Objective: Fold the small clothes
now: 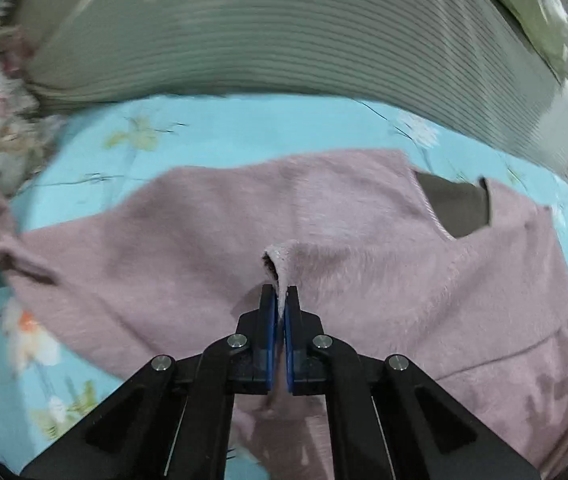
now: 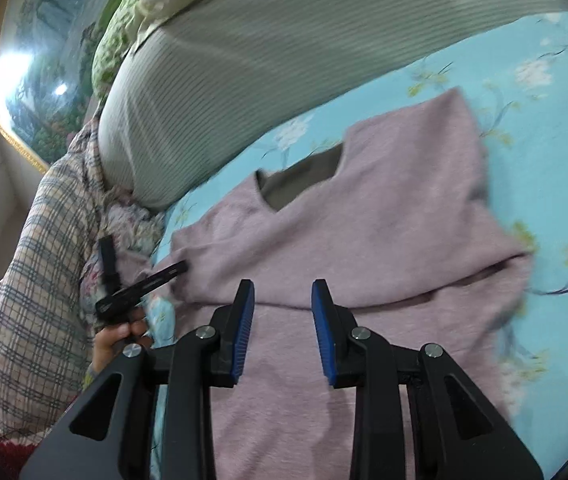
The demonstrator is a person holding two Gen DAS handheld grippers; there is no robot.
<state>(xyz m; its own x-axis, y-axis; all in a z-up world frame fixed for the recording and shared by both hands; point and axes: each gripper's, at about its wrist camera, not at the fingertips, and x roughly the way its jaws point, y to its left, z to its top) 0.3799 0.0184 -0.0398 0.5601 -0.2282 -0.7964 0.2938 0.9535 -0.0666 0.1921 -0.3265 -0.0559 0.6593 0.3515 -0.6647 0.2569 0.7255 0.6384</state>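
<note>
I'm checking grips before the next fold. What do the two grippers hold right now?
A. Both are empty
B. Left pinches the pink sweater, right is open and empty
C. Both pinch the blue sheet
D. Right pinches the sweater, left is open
B: the left gripper is shut on a raised ridge of the pink sweater, while the right gripper hangs open above it with nothing between its pads.
</note>
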